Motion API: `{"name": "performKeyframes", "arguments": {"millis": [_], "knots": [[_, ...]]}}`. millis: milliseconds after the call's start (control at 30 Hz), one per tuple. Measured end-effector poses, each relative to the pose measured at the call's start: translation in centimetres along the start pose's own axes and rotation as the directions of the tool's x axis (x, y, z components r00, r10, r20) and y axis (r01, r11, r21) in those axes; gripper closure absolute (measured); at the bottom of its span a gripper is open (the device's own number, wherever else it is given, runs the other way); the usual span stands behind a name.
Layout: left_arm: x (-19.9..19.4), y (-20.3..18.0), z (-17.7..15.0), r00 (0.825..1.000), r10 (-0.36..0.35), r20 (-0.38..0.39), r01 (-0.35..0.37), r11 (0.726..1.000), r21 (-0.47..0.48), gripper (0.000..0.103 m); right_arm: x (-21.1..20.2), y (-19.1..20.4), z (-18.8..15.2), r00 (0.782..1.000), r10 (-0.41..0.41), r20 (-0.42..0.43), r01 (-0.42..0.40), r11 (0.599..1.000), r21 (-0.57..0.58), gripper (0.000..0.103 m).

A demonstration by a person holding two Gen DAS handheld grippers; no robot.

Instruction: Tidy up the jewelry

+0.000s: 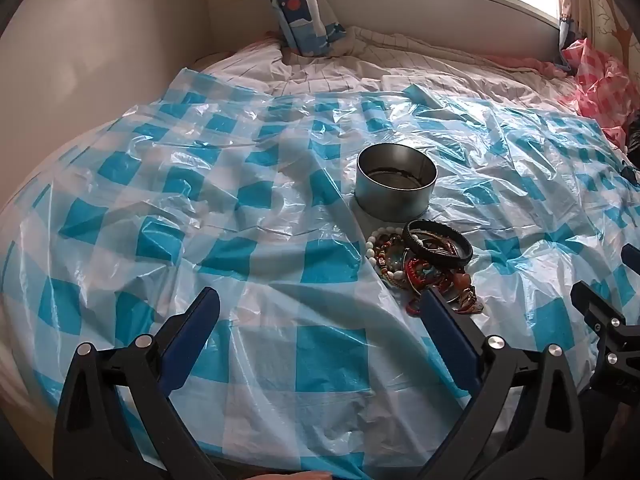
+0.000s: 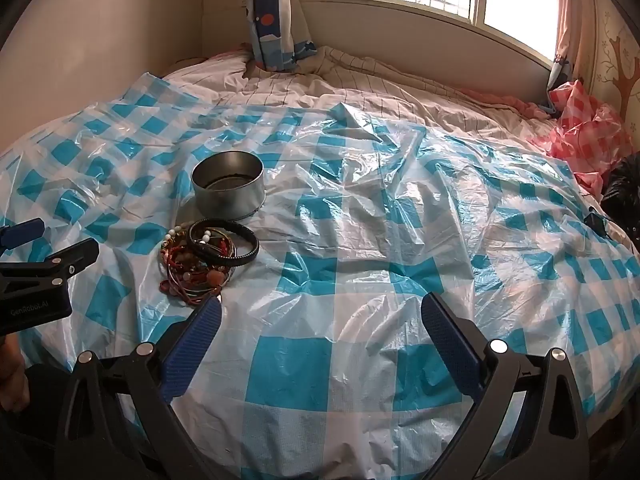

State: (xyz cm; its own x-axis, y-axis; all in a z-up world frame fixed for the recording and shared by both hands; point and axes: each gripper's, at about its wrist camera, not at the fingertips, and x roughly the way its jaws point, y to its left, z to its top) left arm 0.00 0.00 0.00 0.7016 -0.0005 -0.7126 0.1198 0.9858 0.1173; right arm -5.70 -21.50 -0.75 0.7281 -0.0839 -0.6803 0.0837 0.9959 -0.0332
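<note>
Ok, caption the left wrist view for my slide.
Open left gripper above a blue-checked plastic sheet, facing a pile of bracelets beside an open metal tin.

White lettering reading "GenRobot.AI" runs along the black body of the left gripper (image 2: 38, 264), seen at the left edge of the right wrist view. In the left wrist view, the right gripper (image 1: 616, 280) bears faint pale letters at the frame's edge, too cut off to read.
</note>
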Motion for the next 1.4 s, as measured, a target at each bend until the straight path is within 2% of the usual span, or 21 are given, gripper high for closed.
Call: {"name": "performKeyframes", "arguments": {"millis": [433, 667, 833, 1400], "knots": [[0.0, 0.0, 0.0, 1.000, -0.002, 0.001, 0.002, 1.000, -0.001, 0.007, 0.0, 0.0, 0.0, 1.000, -0.002, -0.002, 0.002, 1.000, -0.002, 0.007], [-0.9, 0.2, -0.2, 0.999, -0.026, 0.038, 0.027, 1.000, -0.013, 0.007, 0.2, 0.0, -0.2, 1.000, 0.010, -0.014, -0.010, 1.000, -0.007, 0.007], [-0.6, 0.2, 0.0, 0.999, -0.023, 0.032, 0.024, 1.000, -0.019, 0.007, 0.2, 0.0, 0.0, 1.000, 0.010, -0.014, -0.010, 1.000, -0.007, 0.007], [-0.8, -0.4, -0.1, 0.999, -0.006, 0.042, 0.005, 1.000, 0.024, 0.007, 0.3, 0.8, 0.1, 0.999, 0.030, -0.023, -0.031, 0.999, -0.042, 0.007]]}}
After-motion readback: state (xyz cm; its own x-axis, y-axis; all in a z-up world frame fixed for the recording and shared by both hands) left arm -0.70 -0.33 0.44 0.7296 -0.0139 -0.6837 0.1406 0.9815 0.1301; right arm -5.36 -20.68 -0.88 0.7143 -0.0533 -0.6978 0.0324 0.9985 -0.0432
